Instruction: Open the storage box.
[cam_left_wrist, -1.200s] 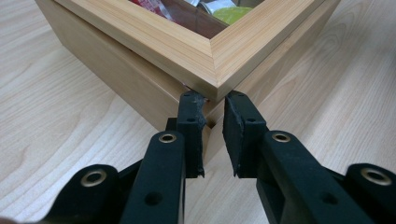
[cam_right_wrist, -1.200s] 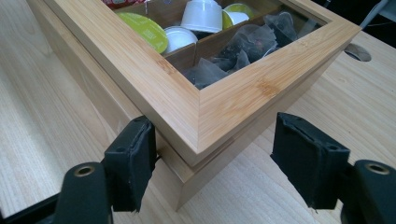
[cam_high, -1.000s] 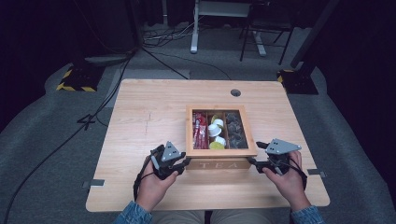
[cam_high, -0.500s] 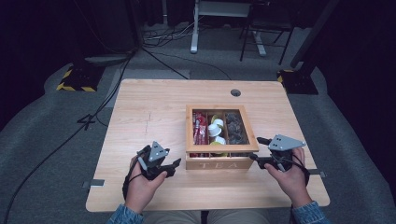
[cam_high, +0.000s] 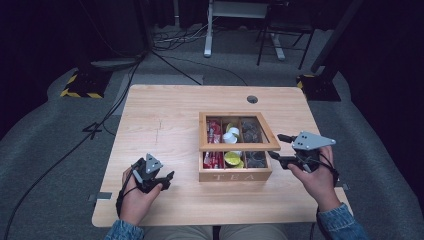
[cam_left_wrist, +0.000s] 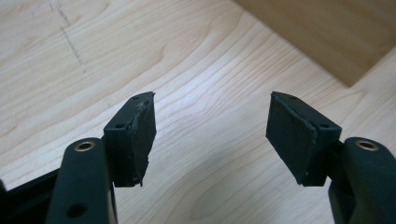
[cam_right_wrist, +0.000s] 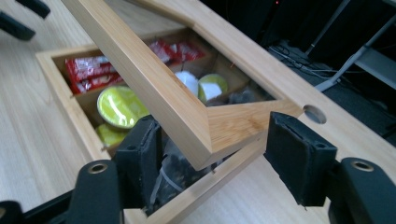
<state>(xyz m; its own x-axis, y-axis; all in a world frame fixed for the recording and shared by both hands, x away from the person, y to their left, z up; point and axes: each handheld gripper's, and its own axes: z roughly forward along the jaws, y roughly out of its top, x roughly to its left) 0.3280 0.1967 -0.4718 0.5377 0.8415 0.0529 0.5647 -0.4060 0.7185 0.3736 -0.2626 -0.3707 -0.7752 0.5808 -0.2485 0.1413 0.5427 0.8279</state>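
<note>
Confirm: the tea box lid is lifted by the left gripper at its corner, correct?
Not quite: the right gripper has the lid corner between its fingers, as the right gripper view shows. The left gripper is over bare table.

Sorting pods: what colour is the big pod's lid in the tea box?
Yellow-green lid, clearest in the right gripper view.

Wooden tea box (cam_high: 235, 175), lid (cam_high: 239, 146) half-raised

Matt pale wooden table (cam_high: 170, 115); smooth wooden tea box (cam_high: 235, 175); glossy red packets (cam_right_wrist: 88, 70).
</note>
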